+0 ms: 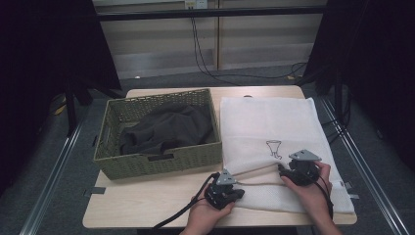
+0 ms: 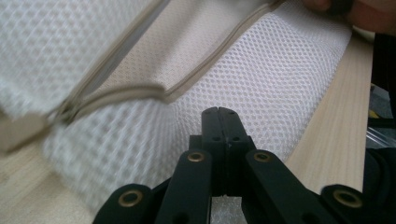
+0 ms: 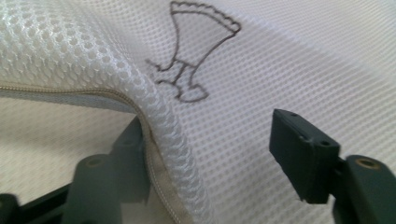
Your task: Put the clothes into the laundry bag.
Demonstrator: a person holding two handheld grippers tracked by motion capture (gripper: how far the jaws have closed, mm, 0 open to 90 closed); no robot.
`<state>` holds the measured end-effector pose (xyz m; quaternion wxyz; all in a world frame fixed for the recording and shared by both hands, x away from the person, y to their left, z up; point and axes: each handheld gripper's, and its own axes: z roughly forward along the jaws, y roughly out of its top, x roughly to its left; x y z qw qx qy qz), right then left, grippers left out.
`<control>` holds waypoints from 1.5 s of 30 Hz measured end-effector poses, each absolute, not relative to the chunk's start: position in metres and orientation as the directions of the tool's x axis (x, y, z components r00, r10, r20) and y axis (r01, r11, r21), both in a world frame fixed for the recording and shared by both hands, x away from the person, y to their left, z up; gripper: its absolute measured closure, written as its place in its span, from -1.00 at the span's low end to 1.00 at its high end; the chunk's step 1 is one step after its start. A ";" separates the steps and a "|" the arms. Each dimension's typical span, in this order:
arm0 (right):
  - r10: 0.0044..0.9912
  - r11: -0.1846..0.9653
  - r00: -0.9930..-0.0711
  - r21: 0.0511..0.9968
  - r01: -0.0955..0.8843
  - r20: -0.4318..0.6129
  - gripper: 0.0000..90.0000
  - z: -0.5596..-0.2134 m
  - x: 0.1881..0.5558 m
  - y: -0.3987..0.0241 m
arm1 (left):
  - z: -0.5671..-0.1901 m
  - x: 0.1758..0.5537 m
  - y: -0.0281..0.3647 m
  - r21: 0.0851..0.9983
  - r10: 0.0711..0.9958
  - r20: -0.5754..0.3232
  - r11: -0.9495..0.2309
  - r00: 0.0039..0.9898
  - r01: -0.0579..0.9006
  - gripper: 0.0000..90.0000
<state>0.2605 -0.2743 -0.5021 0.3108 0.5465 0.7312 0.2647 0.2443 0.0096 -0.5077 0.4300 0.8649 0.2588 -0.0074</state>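
On table, basket (image 1: 147,164) holding dark cloth (image 1: 169,128), left claw (image 1: 226,192) closed empty, right claw (image 1: 288,170) wide astride mesh bag (image 1: 274,122) edge.

Blurred at left in the left gripper view: mesh bag (image 2: 280,88) zipper edge. Half hidden behind mesh: one jaw of right gripper (image 3: 210,154).

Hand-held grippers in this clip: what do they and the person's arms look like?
Both hand-held grippers, left and right, are black, each topped with a grey three-cornered plate. Brass-coloured rivets dot the black jaw linkages in the left gripper view. A black cable trails from the left one. The forearms are bare, with no sleeves in sight.
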 end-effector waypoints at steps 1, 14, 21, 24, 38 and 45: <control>0.964 0.263 -0.209 0.727 0.635 -0.165 -0.15 -0.502 0.260 -0.274 | -0.508 0.244 0.010 0.740 0.441 -0.235 -0.496 0.866 0.454 1.00; 0.950 0.272 -0.286 0.774 0.572 -0.122 0.38 -0.476 0.269 -0.296 | -0.507 0.275 0.046 0.746 0.609 -0.171 -0.433 0.775 0.505 1.00; 0.940 0.221 -0.342 0.798 0.560 -0.021 0.92 -0.477 0.259 -0.302 | -0.508 0.274 0.048 0.749 0.600 -0.183 -0.428 0.779 0.506 1.00; 0.915 0.183 -0.403 0.851 0.492 0.036 0.94 -0.460 0.254 -0.302 | -0.509 0.275 0.052 0.739 0.583 -0.234 -0.413 0.778 0.533 1.00; 0.891 0.150 -0.449 0.892 0.426 0.065 0.94 -0.449 0.254 -0.299 | -0.460 0.250 0.087 0.870 0.547 -0.197 -0.285 0.814 0.402 0.41; 0.885 0.164 -0.461 0.887 0.432 0.060 0.94 -0.454 0.251 -0.299 | -0.444 0.258 0.124 0.909 0.574 -0.182 -0.210 0.798 0.359 -0.38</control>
